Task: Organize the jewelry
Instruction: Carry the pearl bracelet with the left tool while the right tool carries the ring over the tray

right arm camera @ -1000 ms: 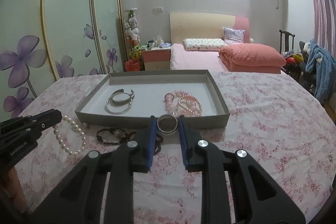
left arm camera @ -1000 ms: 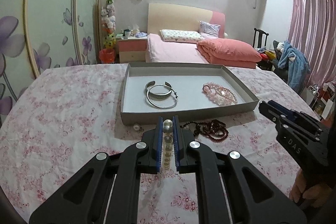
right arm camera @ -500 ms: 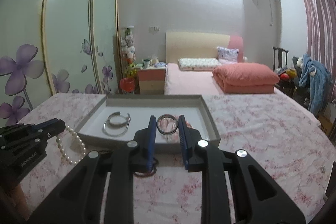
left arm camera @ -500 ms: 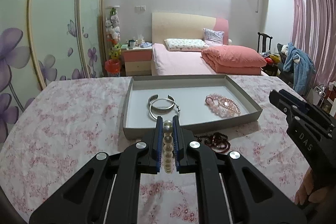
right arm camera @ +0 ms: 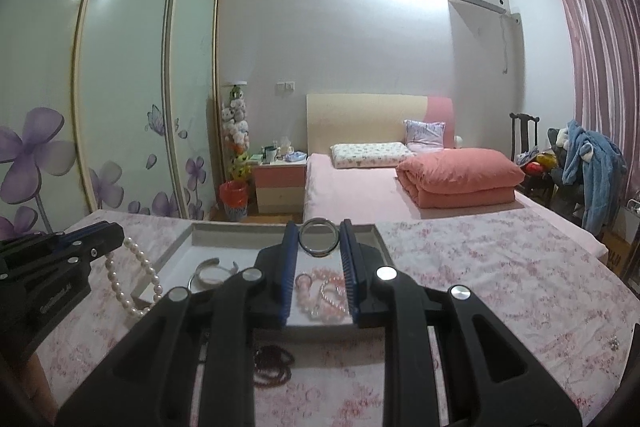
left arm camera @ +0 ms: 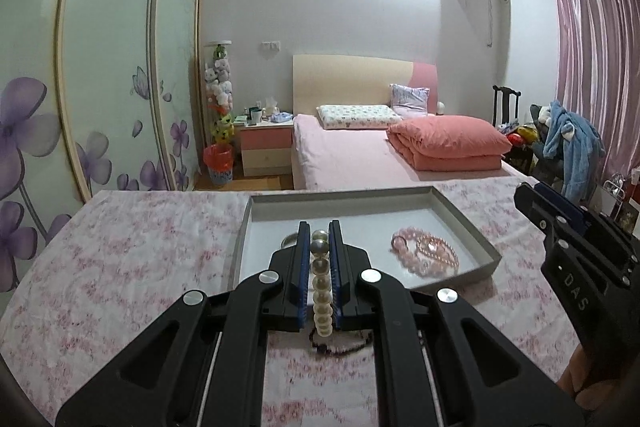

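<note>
A strand of white pearls (left arm camera: 321, 291) is clamped between the blue pads of the left hand-held gripper (left arm camera: 320, 247), whose jaws are nearly closed on it. In the right wrist view the loose part of the strand is seen hanging in a loop from that gripper above the flowered cloth of the table (right arm camera: 500, 279), to the left of the grey tray (left arm camera: 464, 223).

A round metal ring (right arm camera: 319, 237) is held upright between the pads of the right hand-held gripper (right arm camera: 319, 247), the jaws set at a narrow gap that matches the ring's width. The ring is seen in front of the tray's far rim.

In the tray, a pink bead bracelet (left arm camera: 426, 254) lies towards the right side, and silver bangles (right arm camera: 210, 271) lie towards the left. A dark red bead bracelet (right arm camera: 272, 363) lies on the table cloth just in front of the tray's near wall, partly hidden by the gripper bodies in both views.

The side of the right hand-held gripper is seen at the right edge of the left wrist view, well clear of the tray.
</note>
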### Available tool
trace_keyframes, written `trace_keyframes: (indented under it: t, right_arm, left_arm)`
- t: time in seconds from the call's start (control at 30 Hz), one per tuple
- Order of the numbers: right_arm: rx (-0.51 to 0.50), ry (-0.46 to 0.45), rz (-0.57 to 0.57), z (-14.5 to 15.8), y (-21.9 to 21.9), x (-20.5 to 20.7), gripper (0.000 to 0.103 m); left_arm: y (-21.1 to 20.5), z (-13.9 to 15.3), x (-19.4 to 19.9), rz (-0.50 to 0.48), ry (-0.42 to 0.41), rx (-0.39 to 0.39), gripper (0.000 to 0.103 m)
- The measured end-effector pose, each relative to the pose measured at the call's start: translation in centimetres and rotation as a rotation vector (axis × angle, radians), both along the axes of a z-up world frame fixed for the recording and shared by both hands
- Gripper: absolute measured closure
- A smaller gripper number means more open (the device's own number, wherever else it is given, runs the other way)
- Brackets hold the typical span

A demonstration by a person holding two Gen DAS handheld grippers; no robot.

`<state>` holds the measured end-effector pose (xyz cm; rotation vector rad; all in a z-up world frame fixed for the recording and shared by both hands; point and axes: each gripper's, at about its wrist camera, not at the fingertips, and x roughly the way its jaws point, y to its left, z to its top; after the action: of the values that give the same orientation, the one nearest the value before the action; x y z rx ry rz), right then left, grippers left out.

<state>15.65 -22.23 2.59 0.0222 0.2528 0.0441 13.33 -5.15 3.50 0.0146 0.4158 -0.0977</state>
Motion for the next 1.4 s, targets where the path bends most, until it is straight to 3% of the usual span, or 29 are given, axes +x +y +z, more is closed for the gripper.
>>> trace_keyframes:
  t: [0.47, 0.8, 1.4]
  right_arm:
    - [-0.003, -0.029, -0.016, -0.2, 0.3, 3.9, 0.081]
    - [0.004, -0.008, -0.012, -1.1, 0.1, 7.4, 0.081]
    - [0.077, 0.247, 0.05, -6.2, -0.1, 13.6, 0.08]
  left_arm:
    - [-0.2, -0.1, 3.8, 0.014, -0.016, -0.021, 0.093]
    - [-0.3, -1.0, 7.2, 0.01, 0.025, -0.045, 0.093]
    - [-0.5, -3.8, 10.9, -0.016, 0.122, -0.081, 0.093]
